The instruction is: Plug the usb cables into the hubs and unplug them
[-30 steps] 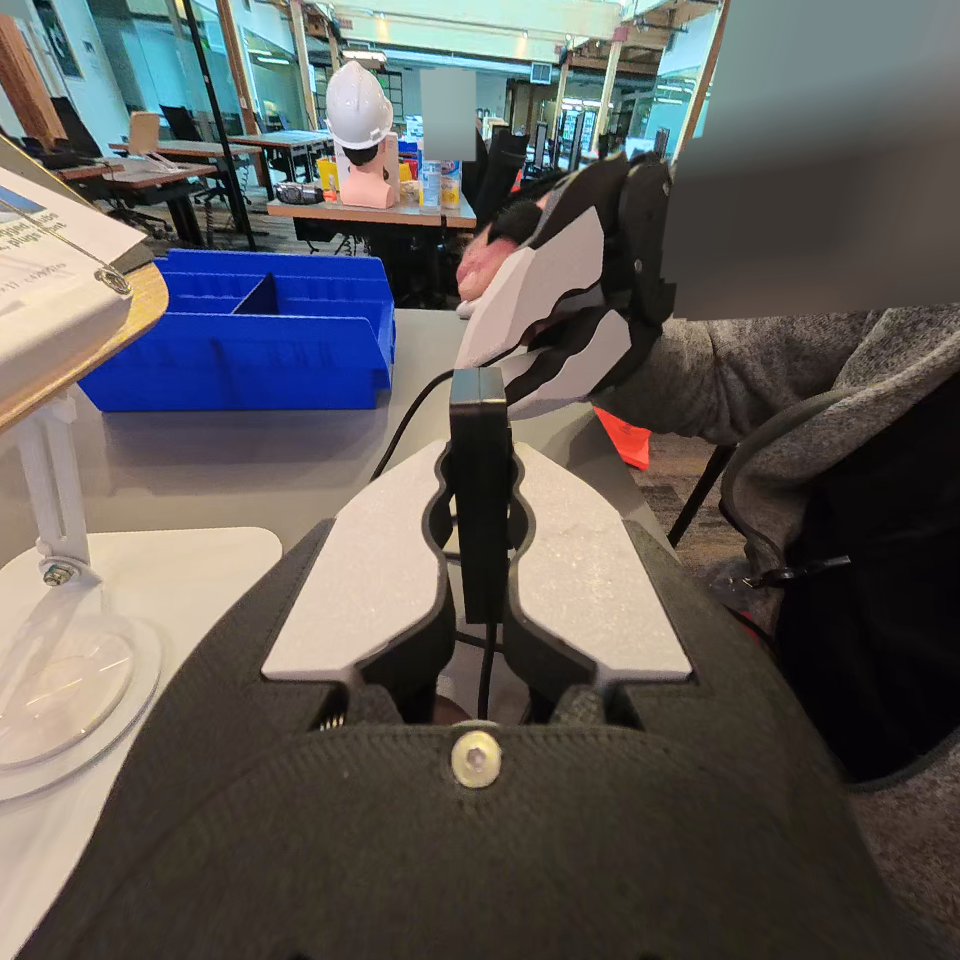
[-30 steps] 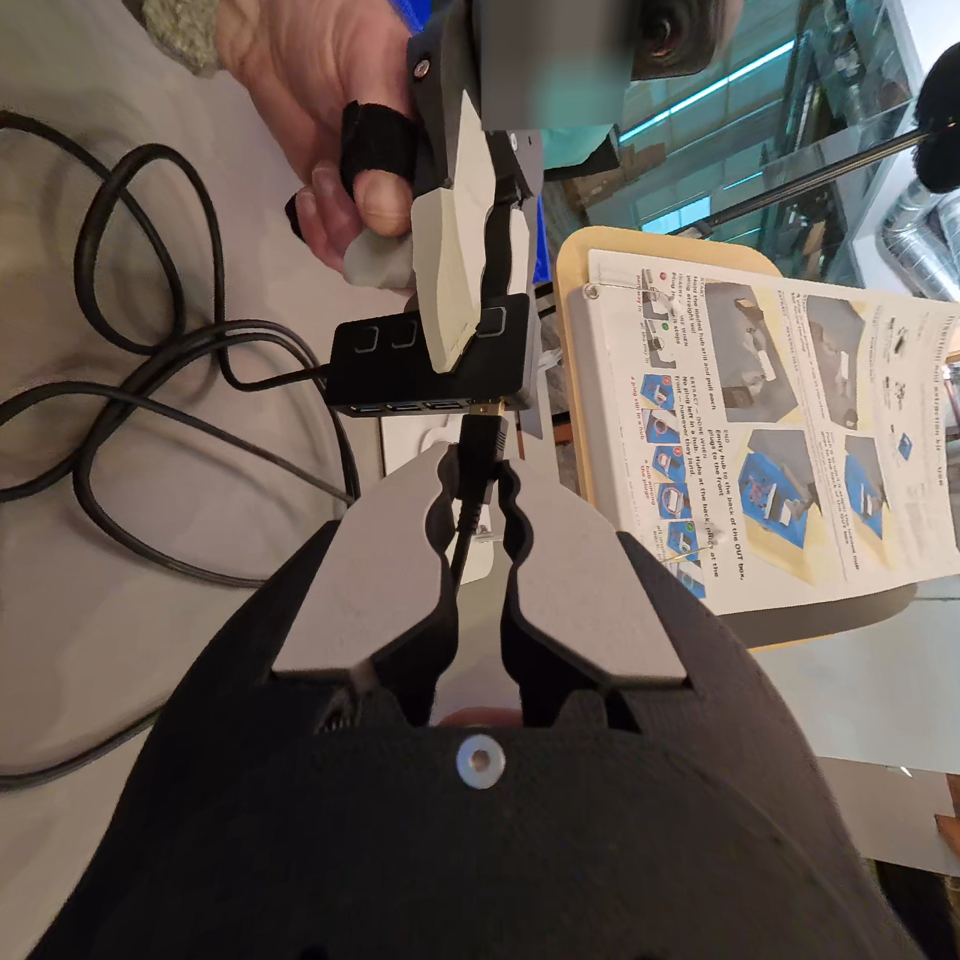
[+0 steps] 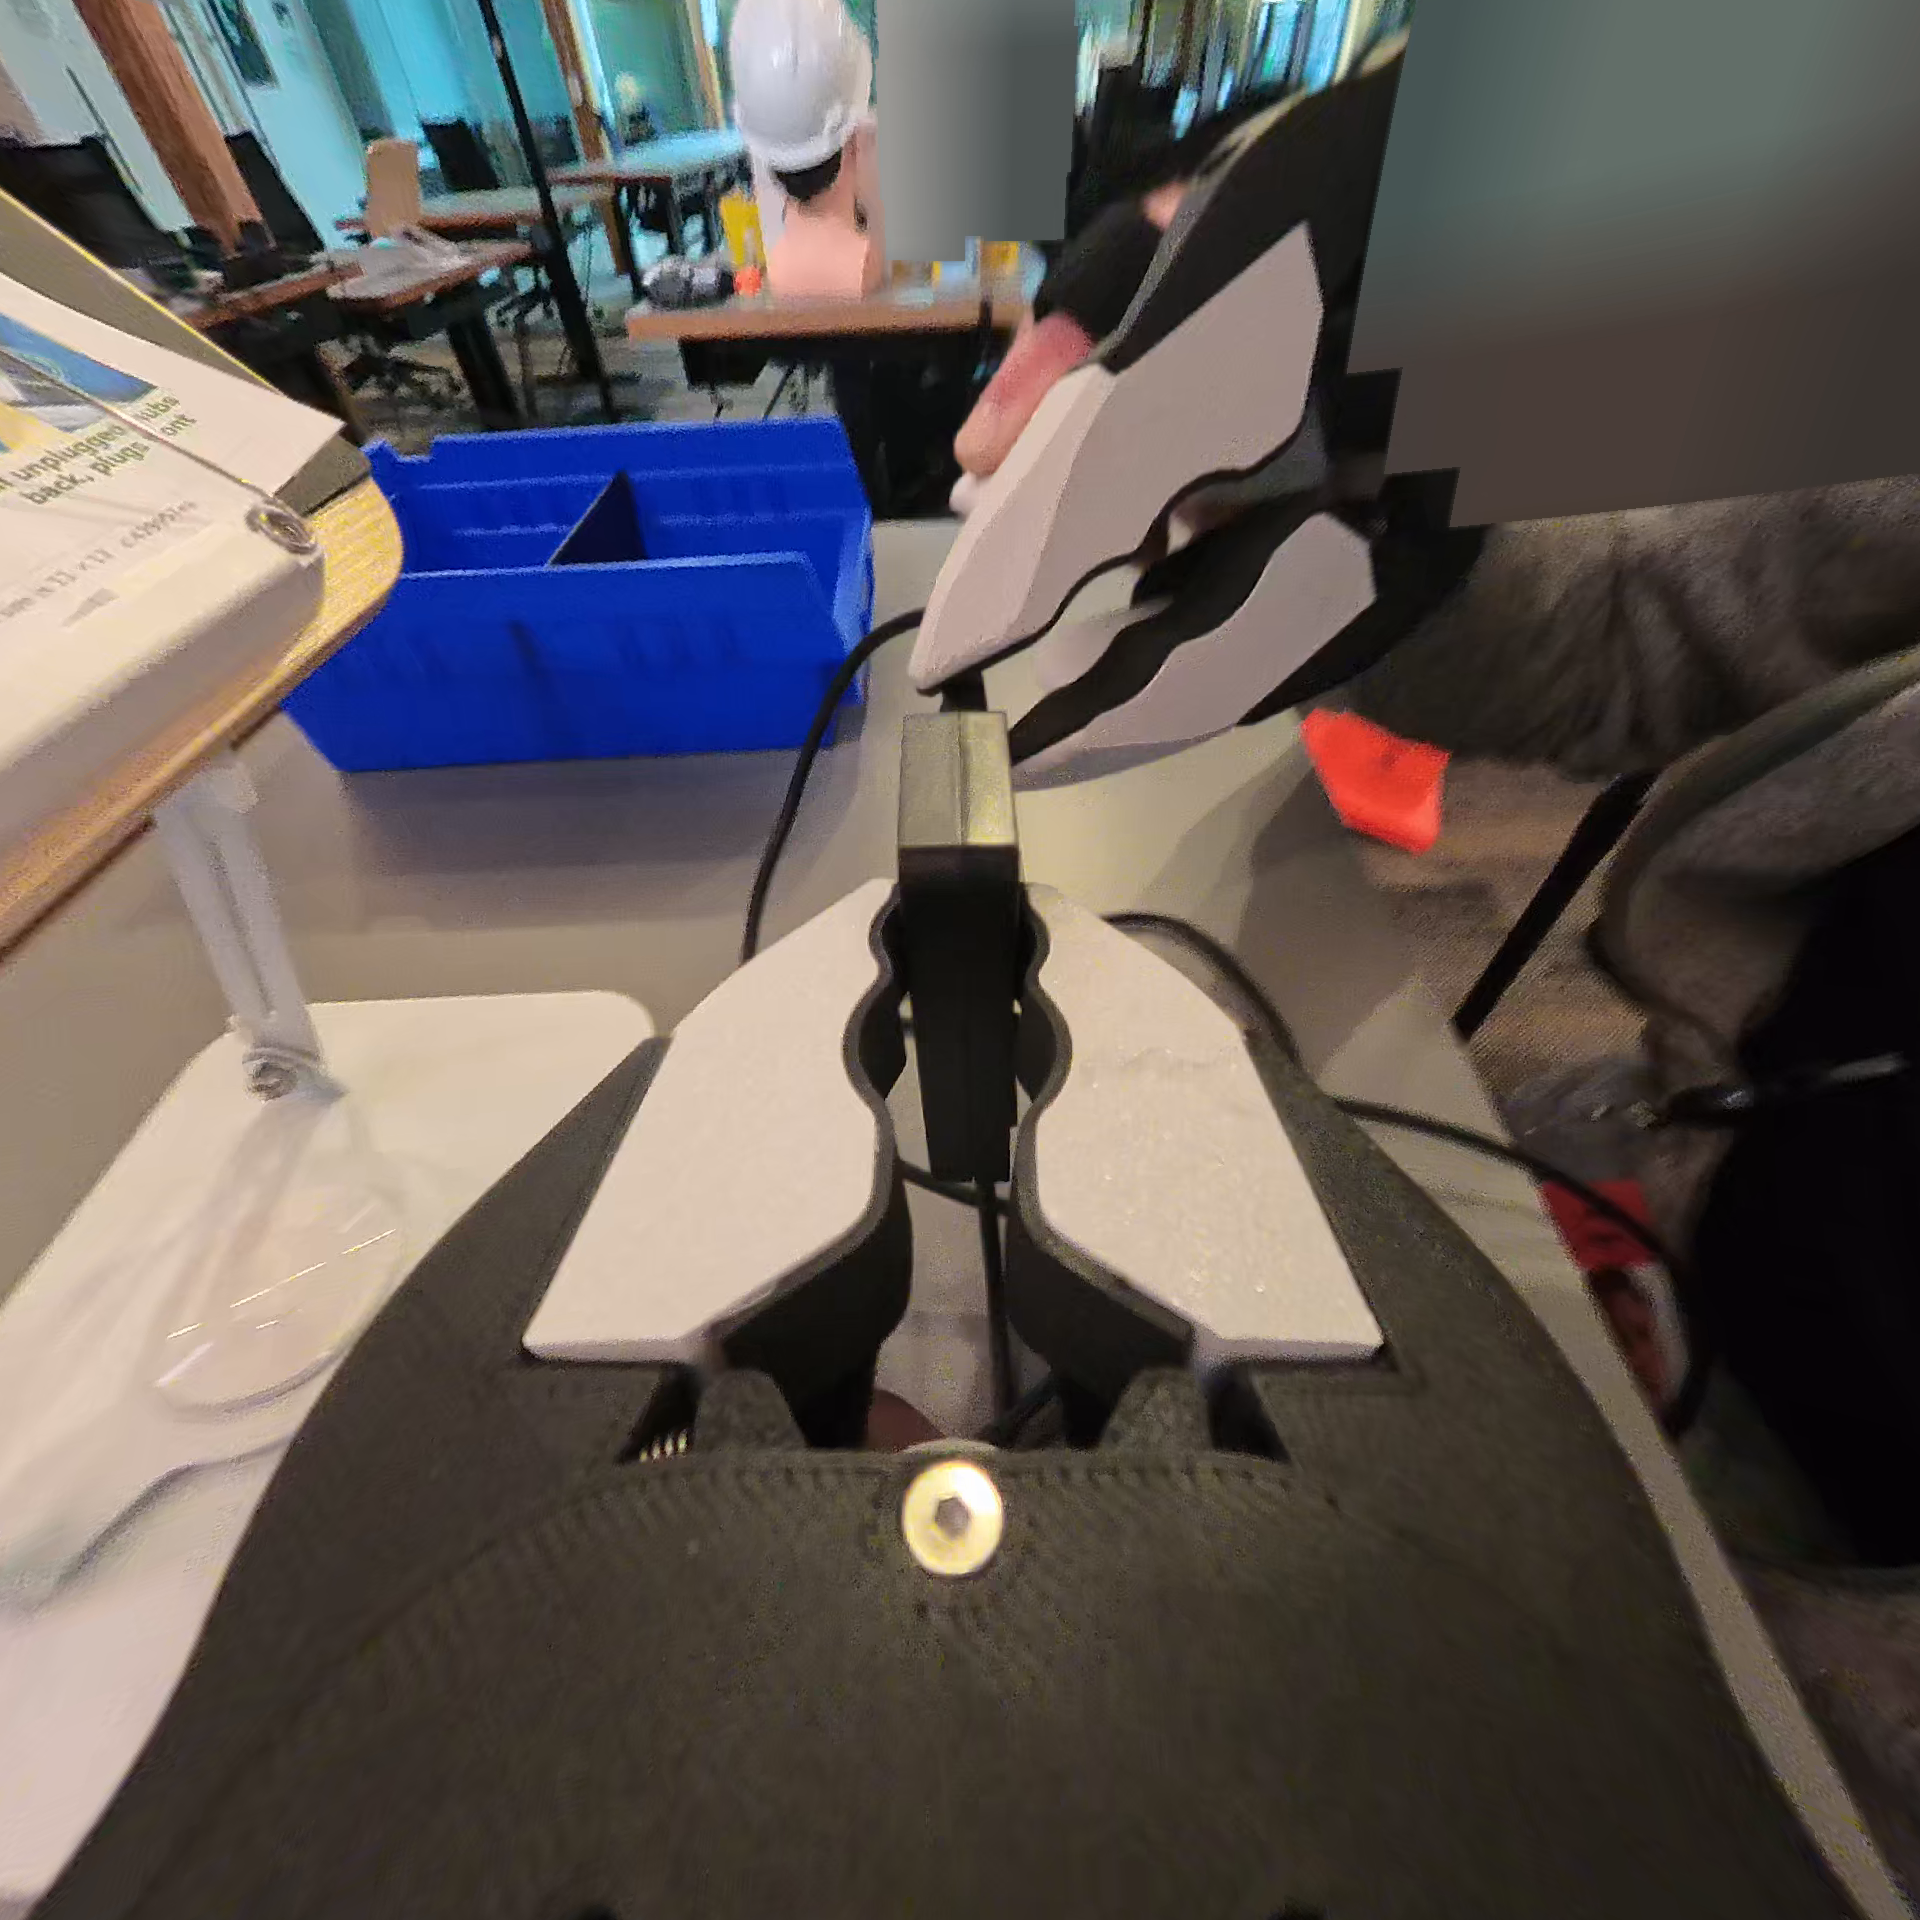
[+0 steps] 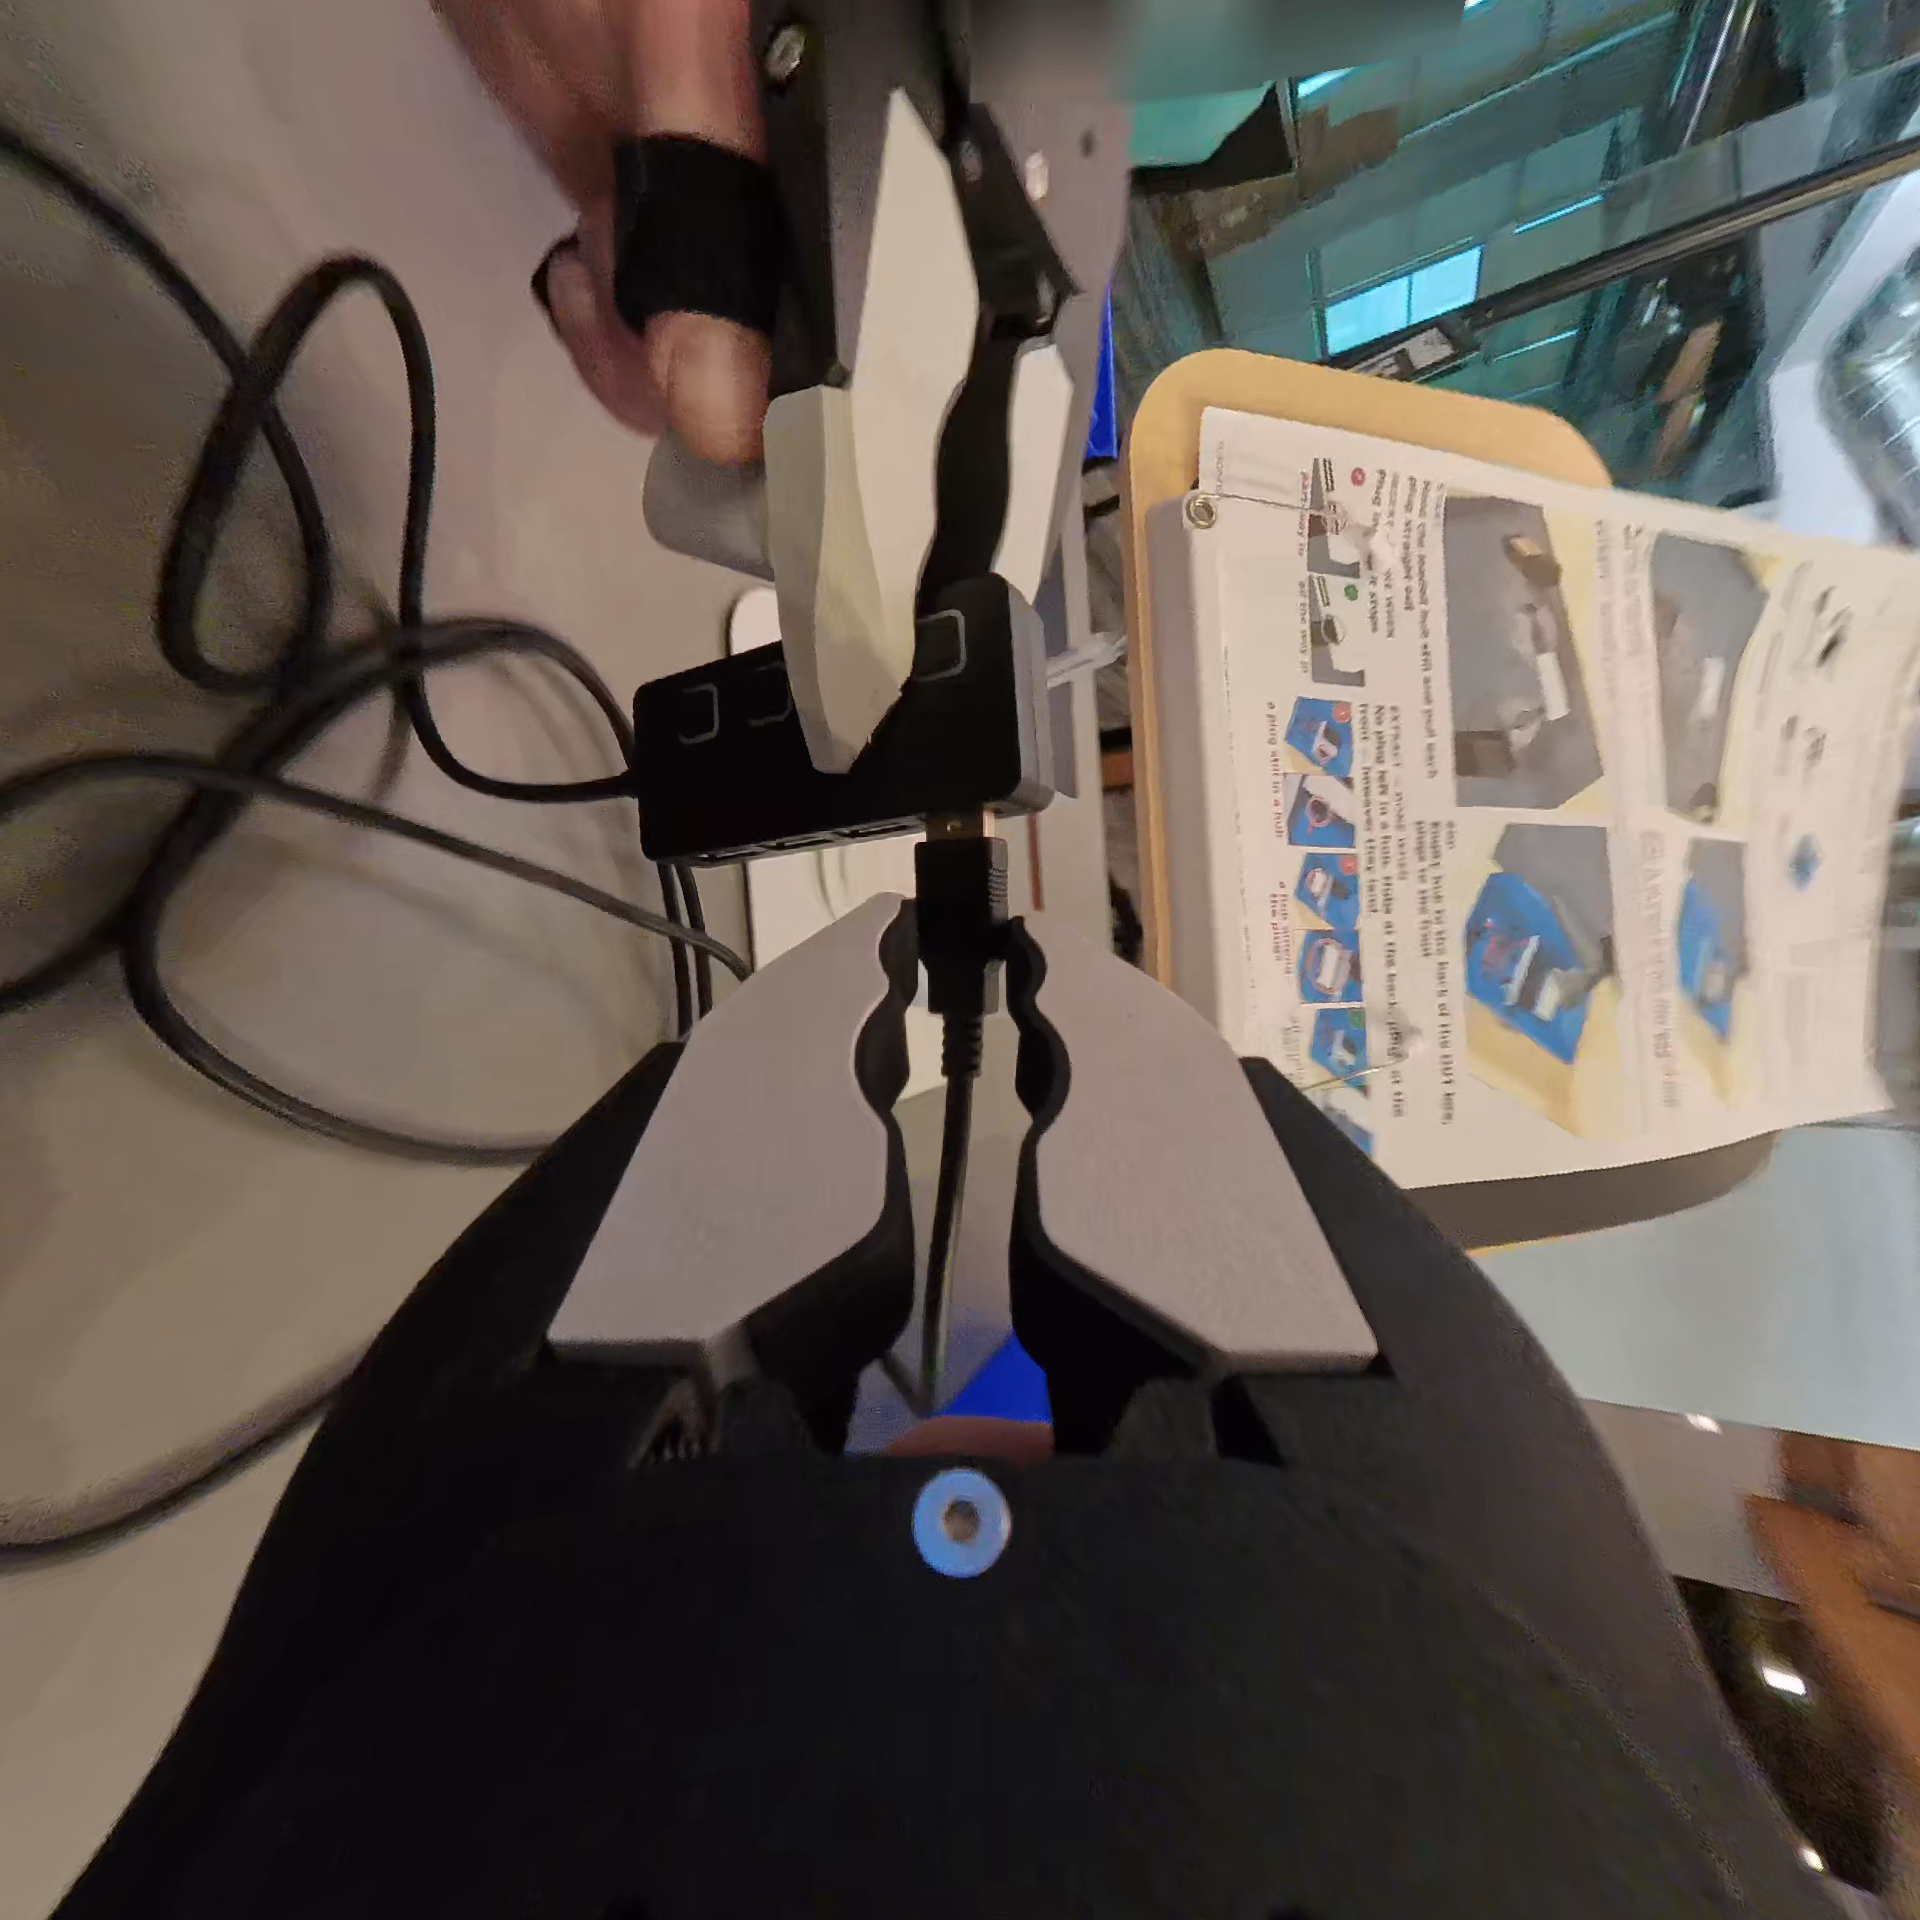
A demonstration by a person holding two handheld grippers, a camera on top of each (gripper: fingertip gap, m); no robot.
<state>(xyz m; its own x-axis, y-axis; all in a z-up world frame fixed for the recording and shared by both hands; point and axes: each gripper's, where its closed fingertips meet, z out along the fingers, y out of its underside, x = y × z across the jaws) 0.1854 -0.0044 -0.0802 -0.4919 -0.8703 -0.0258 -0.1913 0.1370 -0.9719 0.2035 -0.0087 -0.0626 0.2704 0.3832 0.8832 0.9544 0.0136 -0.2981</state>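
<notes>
Left tongs [image 3: 958, 940] clamp the hub [image 3: 956, 831]; right tongs [image 4: 961, 940] pinch its plug [image 4: 961, 914].

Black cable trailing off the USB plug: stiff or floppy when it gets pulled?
Probably floppy: the cable lies in loose loops on the table. Likely light, though crossed loops may snag. The moulded USB plug, clamped in the right gripper, looks rigid.

1. Open office behind: wooden desks [image 3: 831, 312], dark chairs [image 3: 457, 145], timber posts [image 3: 166, 114].
2. Glass partitions [image 4: 1558, 260] (teal-tinted) catching daylight.
3. Grey tabletop [image 3: 520, 894] up front, carpeted floor [image 3: 1538, 997] beside.
</notes>
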